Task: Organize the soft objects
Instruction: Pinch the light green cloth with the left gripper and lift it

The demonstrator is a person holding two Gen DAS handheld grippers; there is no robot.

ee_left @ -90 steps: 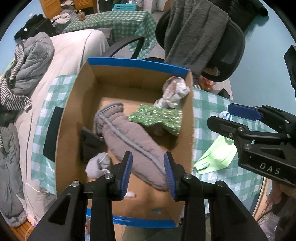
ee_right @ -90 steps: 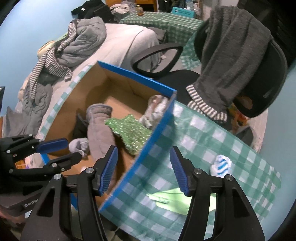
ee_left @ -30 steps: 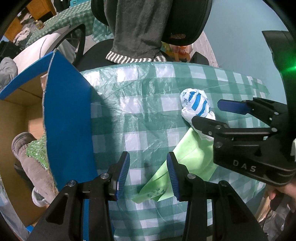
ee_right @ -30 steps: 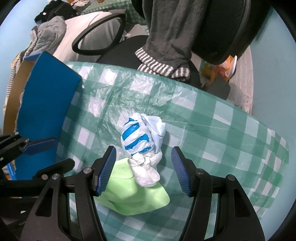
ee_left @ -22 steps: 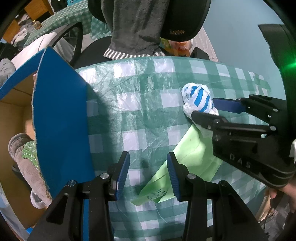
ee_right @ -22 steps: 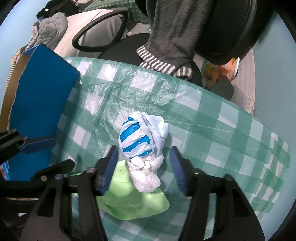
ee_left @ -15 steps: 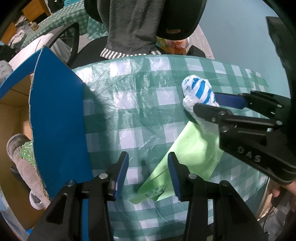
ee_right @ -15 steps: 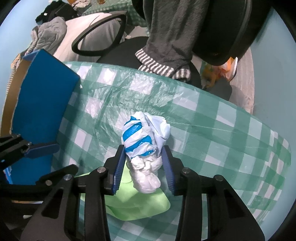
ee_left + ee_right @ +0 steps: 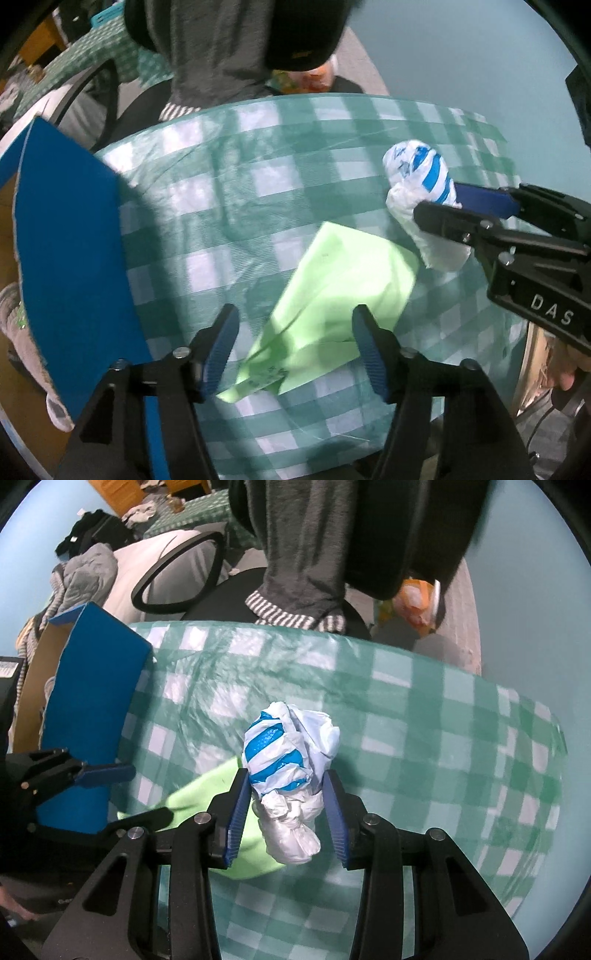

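A knotted white plastic bag with blue stripes [image 9: 291, 764] sits between the blue pads of my right gripper [image 9: 288, 812], which is shut on it just above the checked tablecloth [image 9: 424, 746]. From the left wrist view the same bag [image 9: 421, 184] hangs in the right gripper [image 9: 443, 206]. My left gripper [image 9: 295, 350] hovers over a light green bag [image 9: 332, 299] lying flat on the cloth; its jaws are opening and the pads do not press on it.
A cardboard box with blue flaps [image 9: 70, 258] stands at the left, grey and green soft items [image 9: 14, 325] inside. A black office chair draped with a grey striped-cuff garment [image 9: 303, 554] stands behind the table. A hand [image 9: 569, 373] shows at the right edge.
My right gripper closed on the striped bag and lifted it slightly. My left gripper's jaws widened and shifted right over the green bag.
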